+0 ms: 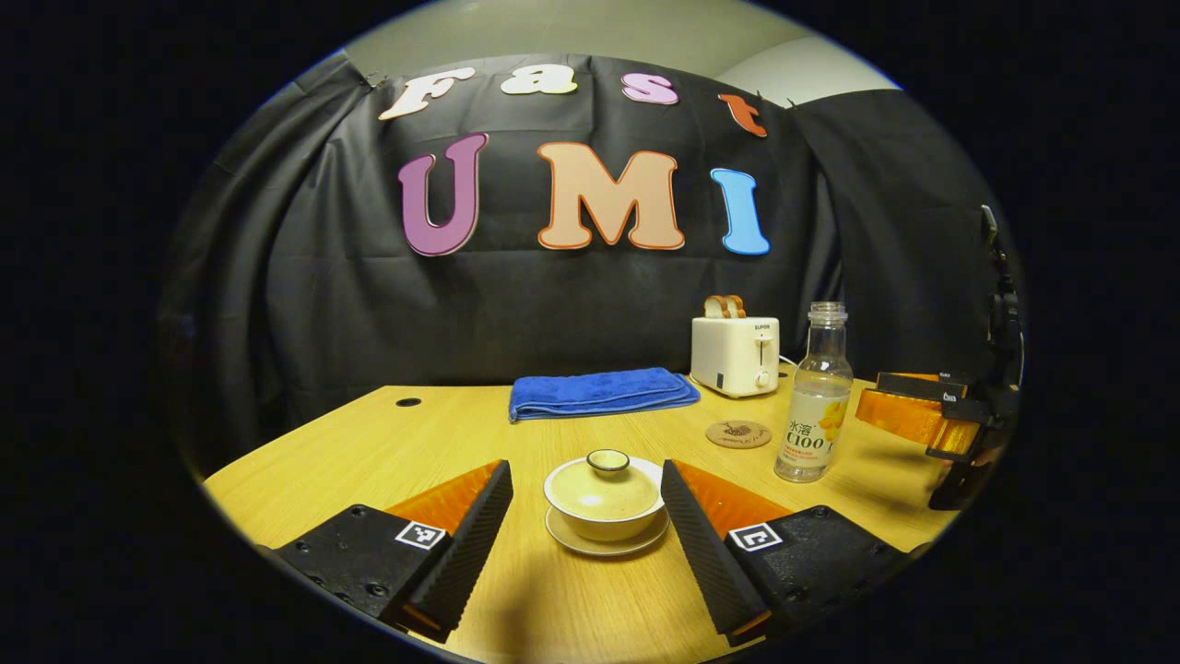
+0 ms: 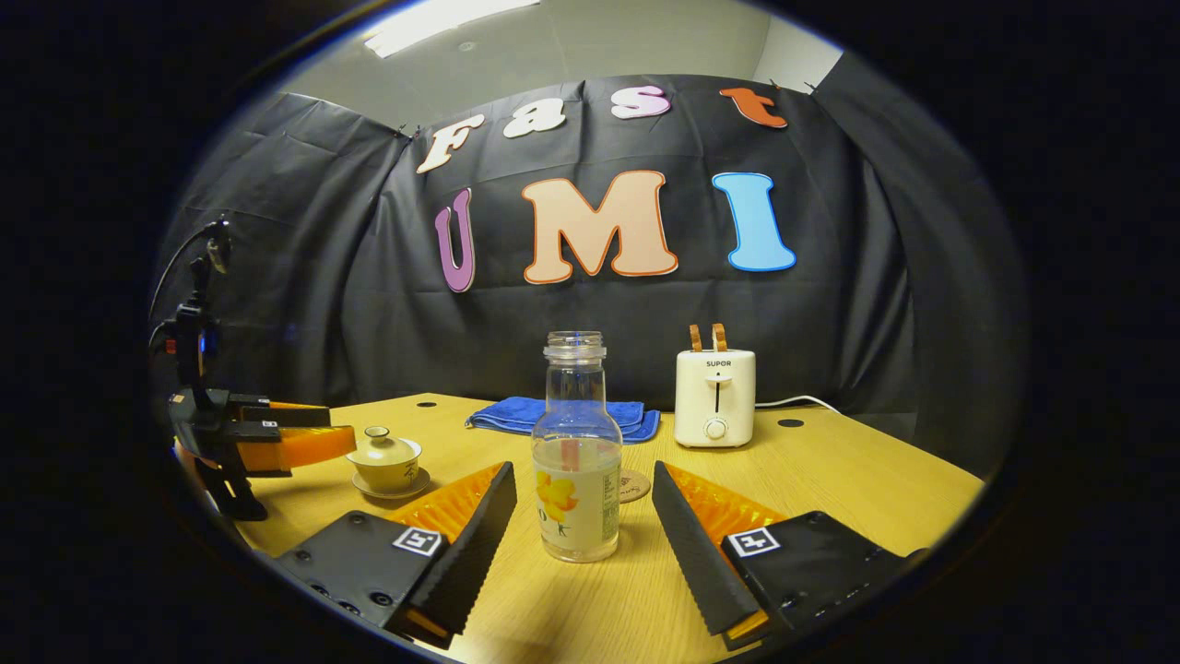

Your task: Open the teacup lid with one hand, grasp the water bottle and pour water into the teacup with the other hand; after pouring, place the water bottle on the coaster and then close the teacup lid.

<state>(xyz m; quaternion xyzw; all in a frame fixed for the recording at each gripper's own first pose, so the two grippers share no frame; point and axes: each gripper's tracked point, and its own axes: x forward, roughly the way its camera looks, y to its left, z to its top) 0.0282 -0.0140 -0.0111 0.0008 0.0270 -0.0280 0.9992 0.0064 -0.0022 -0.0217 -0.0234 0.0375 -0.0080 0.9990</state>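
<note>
A cream teacup (image 1: pixel 605 510) with its lid (image 1: pixel 607 476) on stands on a saucer (image 1: pixel 605 544), between the spread fingers of my open left gripper (image 1: pixel 584 480), untouched. An uncapped clear water bottle (image 1: pixel 815 395), partly filled, stands to its right, near a round brown coaster (image 1: pixel 738 433). In the right gripper view the bottle (image 2: pixel 576 461) stands between the fingers of my open right gripper (image 2: pixel 583 487), with gaps on both sides. The coaster (image 2: pixel 634 485) peeks out behind it. The teacup (image 2: pixel 385 460) sits at the left beside the left gripper (image 2: pixel 263 433). The right gripper (image 1: pixel 931 415) appears at the right of the left gripper view.
A folded blue towel (image 1: pixel 599 392) lies at the back of the wooden table (image 1: pixel 369 443). A cream toaster (image 1: pixel 735 352) holding toast stands at the back right, its cord trailing behind (image 2: pixel 797 400). The table edge runs close under both grippers.
</note>
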